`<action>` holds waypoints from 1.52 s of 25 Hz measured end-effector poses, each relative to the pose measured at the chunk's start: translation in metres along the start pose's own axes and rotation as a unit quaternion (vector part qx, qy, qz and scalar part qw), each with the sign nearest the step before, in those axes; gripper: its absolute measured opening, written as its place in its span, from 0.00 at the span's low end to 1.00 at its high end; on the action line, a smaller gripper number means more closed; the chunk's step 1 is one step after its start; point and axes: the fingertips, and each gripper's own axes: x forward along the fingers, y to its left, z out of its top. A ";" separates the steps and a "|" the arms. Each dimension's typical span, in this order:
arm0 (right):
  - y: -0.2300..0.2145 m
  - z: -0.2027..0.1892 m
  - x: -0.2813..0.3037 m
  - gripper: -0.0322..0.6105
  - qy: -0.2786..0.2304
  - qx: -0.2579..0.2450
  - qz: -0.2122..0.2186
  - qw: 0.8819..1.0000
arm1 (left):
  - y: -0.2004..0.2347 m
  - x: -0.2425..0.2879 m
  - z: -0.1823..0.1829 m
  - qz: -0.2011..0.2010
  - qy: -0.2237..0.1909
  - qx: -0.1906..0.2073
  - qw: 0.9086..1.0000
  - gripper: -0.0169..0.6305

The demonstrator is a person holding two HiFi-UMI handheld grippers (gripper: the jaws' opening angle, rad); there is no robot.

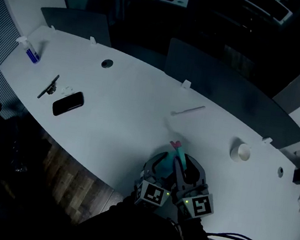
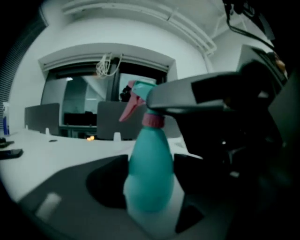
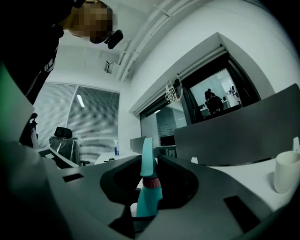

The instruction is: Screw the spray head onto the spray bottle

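A teal spray bottle point(image 1: 179, 159) with a pink collar and pink trigger stands upright at the near edge of the white table point(image 1: 121, 123). Both grippers meet on it. My left gripper point(image 2: 150, 190) is shut on the bottle's teal body point(image 2: 151, 159), which fills the gap between its jaws. My right gripper point(image 3: 149, 185) is shut on the spray head point(image 3: 147, 161), seen edge-on above the pink collar point(image 3: 151, 182). In the left gripper view one finger point(image 2: 187, 96) of the right gripper lies across the spray head point(image 2: 138, 99). In the head view the left gripper point(image 1: 167, 159) and the right gripper point(image 1: 184, 162) sit side by side.
A black phone point(image 1: 68, 103) and a dark pen-like tool point(image 1: 48, 86) lie at the table's left. A small blue bottle point(image 1: 31, 54) stands at the far left corner. A white cup point(image 1: 240, 152) is at the right, a thin white strip point(image 1: 188, 110) beyond the grippers. Grey partitions line the far edge.
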 end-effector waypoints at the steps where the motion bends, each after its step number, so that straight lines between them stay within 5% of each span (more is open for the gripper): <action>1: 0.000 0.000 0.000 0.19 0.002 -0.004 0.002 1.000 | 0.000 0.000 0.000 0.002 -0.003 0.001 1.000 0.50; 12: 0.002 0.000 0.003 0.19 0.014 -0.055 0.006 0.998 | -0.002 -0.001 -0.001 -0.023 -0.004 0.017 1.000 0.50; 18: 0.008 0.003 0.003 0.36 0.012 -0.059 0.022 0.998 | 0.000 -0.006 0.006 -0.036 -0.042 -0.008 0.998 0.51; 23: 0.010 0.002 0.001 0.41 0.016 -0.058 0.030 0.998 | -0.003 -0.009 0.014 -0.047 -0.057 0.013 0.997 0.60; 33: -0.012 0.015 -0.046 0.42 0.009 -0.042 -0.022 0.999 | 0.047 -0.066 0.025 0.042 -0.066 -0.015 0.997 0.63; 35: -0.014 0.015 -0.055 0.42 0.009 -0.045 -0.021 0.999 | 0.049 -0.078 0.029 0.063 -0.065 -0.006 0.996 0.53; 38: -0.017 0.012 -0.065 0.42 0.023 -0.079 -0.028 0.996 | 0.047 -0.091 0.035 0.099 -0.075 -0.017 0.992 0.26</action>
